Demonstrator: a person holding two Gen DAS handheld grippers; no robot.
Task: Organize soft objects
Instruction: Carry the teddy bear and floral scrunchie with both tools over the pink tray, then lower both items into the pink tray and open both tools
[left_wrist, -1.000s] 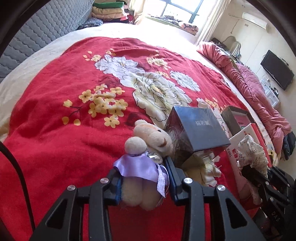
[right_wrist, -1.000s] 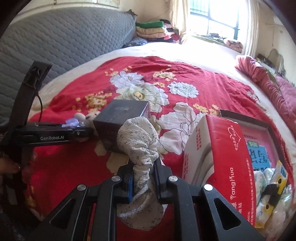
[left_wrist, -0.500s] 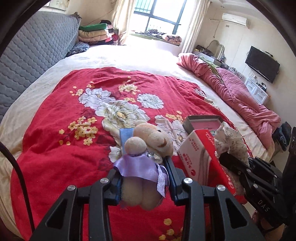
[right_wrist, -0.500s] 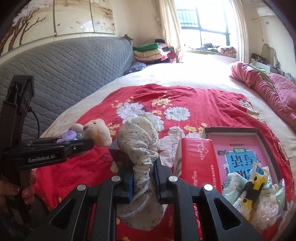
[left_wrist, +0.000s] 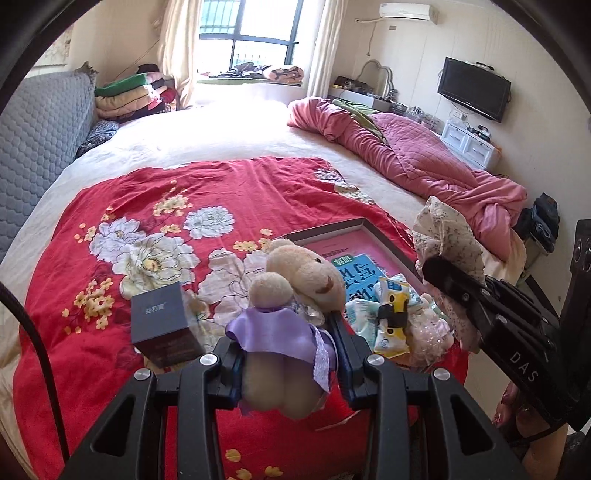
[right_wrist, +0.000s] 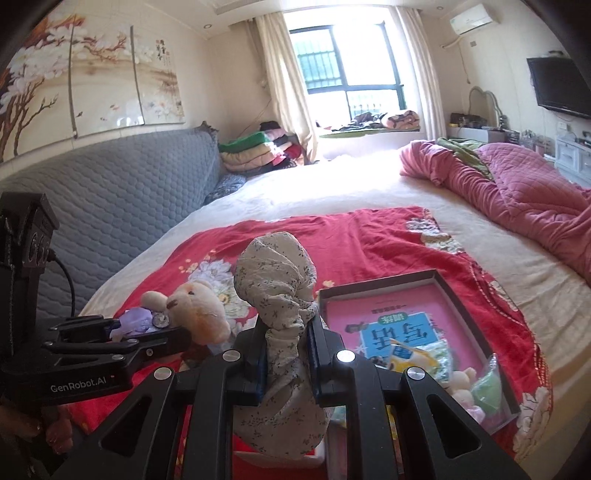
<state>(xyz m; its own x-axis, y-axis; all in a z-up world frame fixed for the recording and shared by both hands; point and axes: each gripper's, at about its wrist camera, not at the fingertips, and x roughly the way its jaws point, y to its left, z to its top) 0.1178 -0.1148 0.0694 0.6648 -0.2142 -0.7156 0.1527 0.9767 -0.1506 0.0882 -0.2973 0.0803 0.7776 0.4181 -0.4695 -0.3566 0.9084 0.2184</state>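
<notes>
My left gripper (left_wrist: 286, 341) is shut on a beige plush bear (left_wrist: 303, 277) with a purple cape, held above the red floral blanket (left_wrist: 166, 206). The bear also shows in the right wrist view (right_wrist: 195, 310). My right gripper (right_wrist: 286, 336) is shut on a floral fabric bundle (right_wrist: 277, 280), held up beside the left gripper; the bundle shows at the right of the left wrist view (left_wrist: 447, 236). Below lies a shallow box (right_wrist: 443, 284) with a pink lining, holding snack packets (left_wrist: 391, 306) and small soft items (right_wrist: 461, 384).
A dark cube box (left_wrist: 162, 317) stands on the blanket at the left. A red carton's top (right_wrist: 332, 439) shows under my right gripper. A pink quilt (left_wrist: 424, 162) is bunched at the bed's right. A grey padded headboard (right_wrist: 110, 214) runs along the left.
Both grippers have risen and tilted up with their loads. The shallow box and its contents have come into fuller view, and the red carton has dropped below the right gripper.
</notes>
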